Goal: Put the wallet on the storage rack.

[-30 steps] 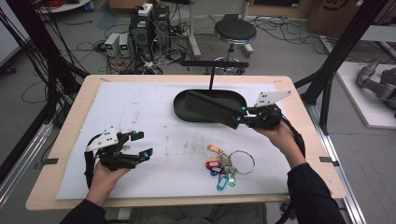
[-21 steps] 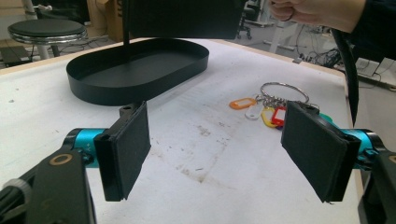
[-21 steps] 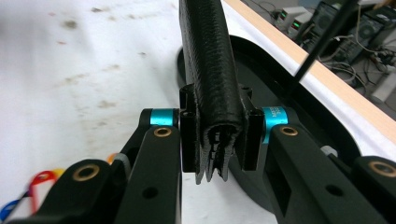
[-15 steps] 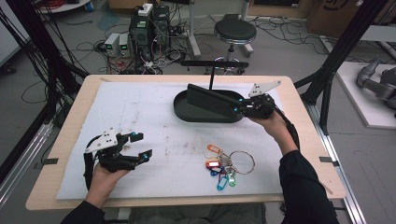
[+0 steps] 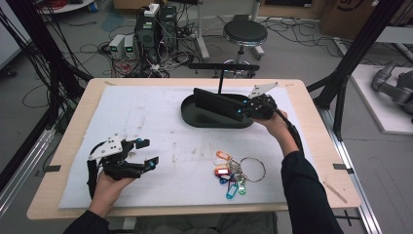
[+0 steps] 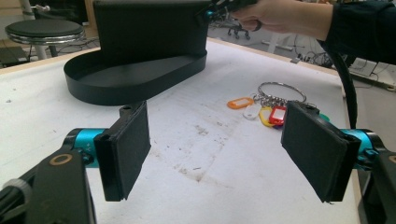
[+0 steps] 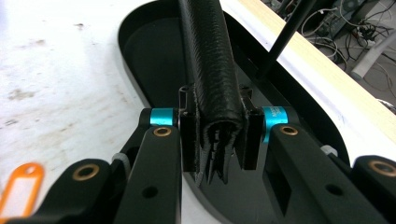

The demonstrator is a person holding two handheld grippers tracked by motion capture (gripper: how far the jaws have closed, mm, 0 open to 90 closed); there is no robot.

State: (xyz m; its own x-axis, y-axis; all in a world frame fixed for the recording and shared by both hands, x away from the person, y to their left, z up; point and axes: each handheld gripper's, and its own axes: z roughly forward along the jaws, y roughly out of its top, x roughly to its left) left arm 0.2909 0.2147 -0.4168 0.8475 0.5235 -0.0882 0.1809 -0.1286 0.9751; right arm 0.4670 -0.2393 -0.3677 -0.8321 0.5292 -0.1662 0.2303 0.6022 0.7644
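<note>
While the right gripper (image 5: 242, 111) clamps a black wallet (image 5: 217, 104) upright over the tray (image 5: 195, 118) near the table's far edge, the left gripper (image 5: 147, 152) rests open on bare mat (image 5: 146, 112).

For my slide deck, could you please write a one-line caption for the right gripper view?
Right gripper clamped on the edge of a black leather wallet, held above a black oval tray.
</note>
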